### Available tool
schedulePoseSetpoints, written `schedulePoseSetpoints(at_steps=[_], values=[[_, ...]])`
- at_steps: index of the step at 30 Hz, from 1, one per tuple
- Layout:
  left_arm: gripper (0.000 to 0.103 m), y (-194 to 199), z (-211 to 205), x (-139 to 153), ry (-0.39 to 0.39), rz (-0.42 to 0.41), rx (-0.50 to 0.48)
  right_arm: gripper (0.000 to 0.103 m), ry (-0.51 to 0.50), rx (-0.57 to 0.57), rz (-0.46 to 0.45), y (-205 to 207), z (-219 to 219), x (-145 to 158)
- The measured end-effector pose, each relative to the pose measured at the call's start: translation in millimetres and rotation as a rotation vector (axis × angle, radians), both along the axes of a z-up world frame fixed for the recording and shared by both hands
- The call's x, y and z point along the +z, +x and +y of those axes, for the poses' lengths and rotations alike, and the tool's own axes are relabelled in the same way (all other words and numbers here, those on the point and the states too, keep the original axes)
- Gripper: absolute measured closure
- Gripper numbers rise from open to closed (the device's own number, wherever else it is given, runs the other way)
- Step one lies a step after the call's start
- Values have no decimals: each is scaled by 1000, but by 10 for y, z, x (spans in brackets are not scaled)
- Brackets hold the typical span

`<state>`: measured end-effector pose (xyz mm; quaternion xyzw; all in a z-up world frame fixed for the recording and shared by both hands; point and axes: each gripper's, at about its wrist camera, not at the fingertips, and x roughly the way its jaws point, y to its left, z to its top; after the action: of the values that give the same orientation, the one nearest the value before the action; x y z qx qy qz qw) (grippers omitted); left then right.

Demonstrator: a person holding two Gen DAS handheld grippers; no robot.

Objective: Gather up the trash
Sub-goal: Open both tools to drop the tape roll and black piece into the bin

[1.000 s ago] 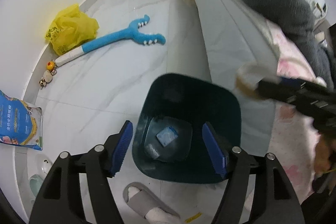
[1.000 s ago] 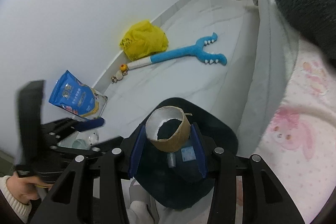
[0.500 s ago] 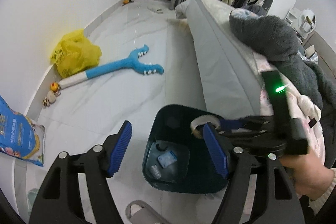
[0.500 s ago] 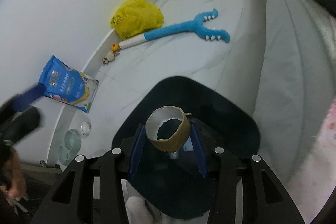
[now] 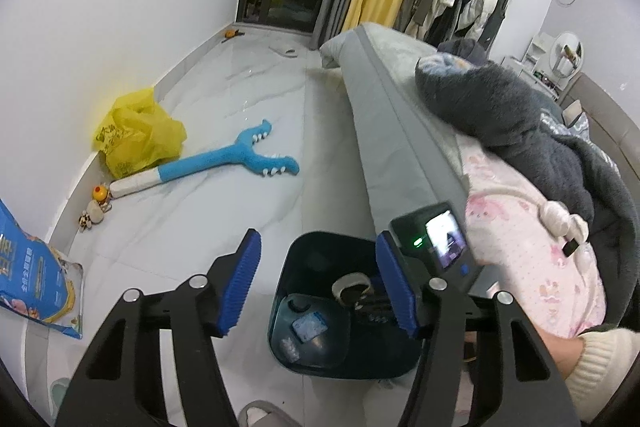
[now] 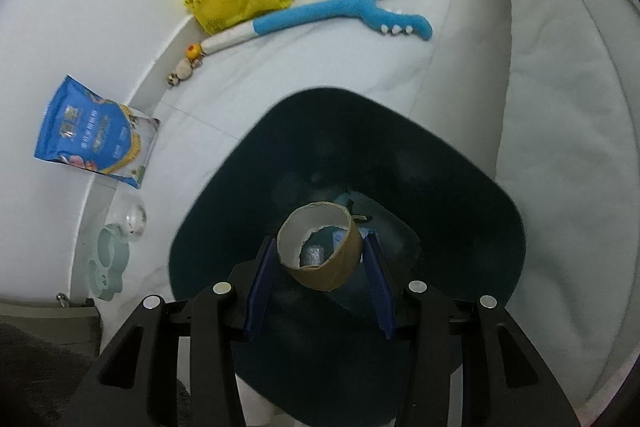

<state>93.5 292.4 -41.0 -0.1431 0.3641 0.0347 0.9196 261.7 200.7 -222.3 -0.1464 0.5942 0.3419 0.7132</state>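
A dark teal bin (image 5: 304, 255) stands on the floor beside the bed. My right gripper (image 6: 320, 259) is shut on a brown cardboard roll (image 6: 324, 269), held over the mouth of the bin (image 6: 460, 187). In the left wrist view the roll (image 5: 350, 285) hangs just inside the bin's rim, with a hand and sleeve behind it. Small scraps lie on the bin's floor (image 5: 308, 327). My left gripper (image 5: 318, 283) is above and in front of the bin, its jaws closing with nothing between them.
A yellow plastic bag (image 5: 138, 135), a blue forked plush toy (image 5: 224, 165) and small toys lie by the wall. A blue pouch (image 5: 28, 287) leans at the left. The bed (image 5: 400, 147) with a dark fleece runs along the right. A slipper (image 5: 264, 415) lies near the bin.
My left gripper rose and tilted up, showing more of the room, and its jaws narrowed. My right gripper sank with the roll from above the bin down to its mouth.
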Motion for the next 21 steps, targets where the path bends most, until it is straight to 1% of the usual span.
schedulePoseSetpoints(at_steps=[3,5,7,8,9,10,14,18,21], values=[[43,-22,-15,86,4,-29,0,56,-31,-8,-1,-4,-6,-54],[44,-35,-23,147,6,-47,-1,48,-43,-9,0,-9,-5,-74],[44,-42,-24,185,5,-59,0,38,-65,-16,-7,-31,-10,-75],[44,-43,-32,220,3,-70,1,35,-72,-20,-15,-41,-14,-61],[44,-43,-26,239,2,-76,1,31,-79,-24,-23,-42,-16,-41],[44,-43,-30,263,2,-82,1,29,-80,-27,-29,-42,-24,-21],[44,-31,-75,367,1,-113,-1,24,-53,-30,-45,-60,-74,133],[44,-8,-147,460,4,-138,-8,17,1,-26,-61,-89,-175,376],[44,11,-222,533,6,-155,-15,15,37,-19,-73,-107,-258,535]])
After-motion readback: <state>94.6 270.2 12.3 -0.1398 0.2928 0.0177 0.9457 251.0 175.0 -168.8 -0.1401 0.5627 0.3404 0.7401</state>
